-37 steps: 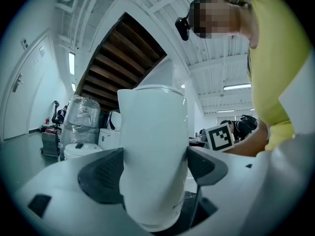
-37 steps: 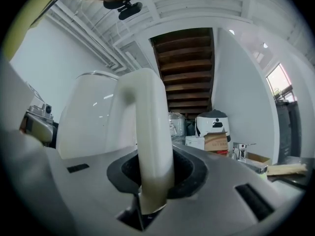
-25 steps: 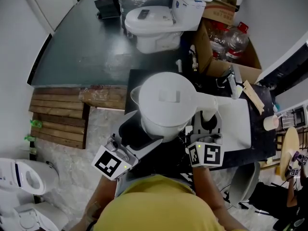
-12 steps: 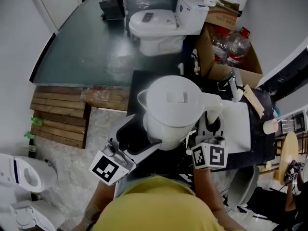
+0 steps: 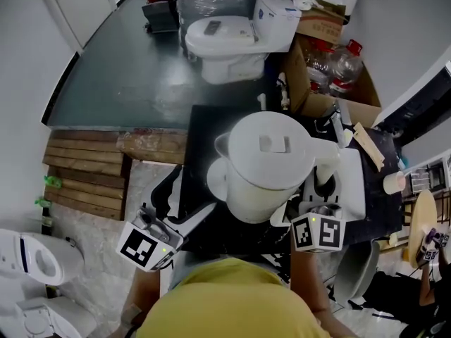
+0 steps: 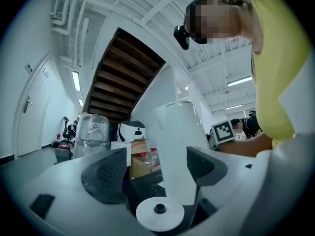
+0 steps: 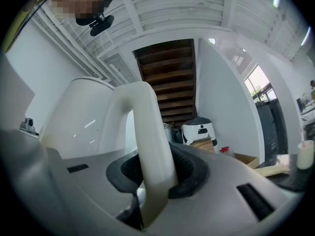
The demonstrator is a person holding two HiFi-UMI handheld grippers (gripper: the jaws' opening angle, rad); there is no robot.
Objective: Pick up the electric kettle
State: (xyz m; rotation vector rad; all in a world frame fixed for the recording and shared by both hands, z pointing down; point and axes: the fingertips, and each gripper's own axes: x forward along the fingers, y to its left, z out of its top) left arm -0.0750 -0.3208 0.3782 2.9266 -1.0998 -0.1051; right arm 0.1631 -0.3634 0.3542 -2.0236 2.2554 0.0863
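Note:
The white electric kettle [image 5: 268, 164] hangs above the black table [image 5: 201, 122], lifted clear of its round white base [image 5: 213, 180]. My right gripper [image 5: 321, 189] is shut on the kettle's handle [image 7: 147, 141], which runs up between the dark pads in the right gripper view beside the kettle body [image 7: 81, 119]. My left gripper [image 5: 187, 204] stands open at the lower left, apart from the kettle. In the left gripper view its jaws [image 6: 155, 168] frame the base [image 6: 160, 213] and the kettle [image 6: 179, 151] beyond, touching neither.
A white toilet [image 5: 232, 37] and a cardboard box with plastic bottles [image 5: 331, 62] stand behind the table. A wooden pallet [image 5: 84, 167] lies at the left, another toilet [image 5: 35, 273] at the lower left. A paper cup [image 5: 393, 182] sits at the right.
The kettle has moved up and to the right in my right gripper, uncovering its round base. My left gripper has drawn back toward the lower left, away from the kettle.

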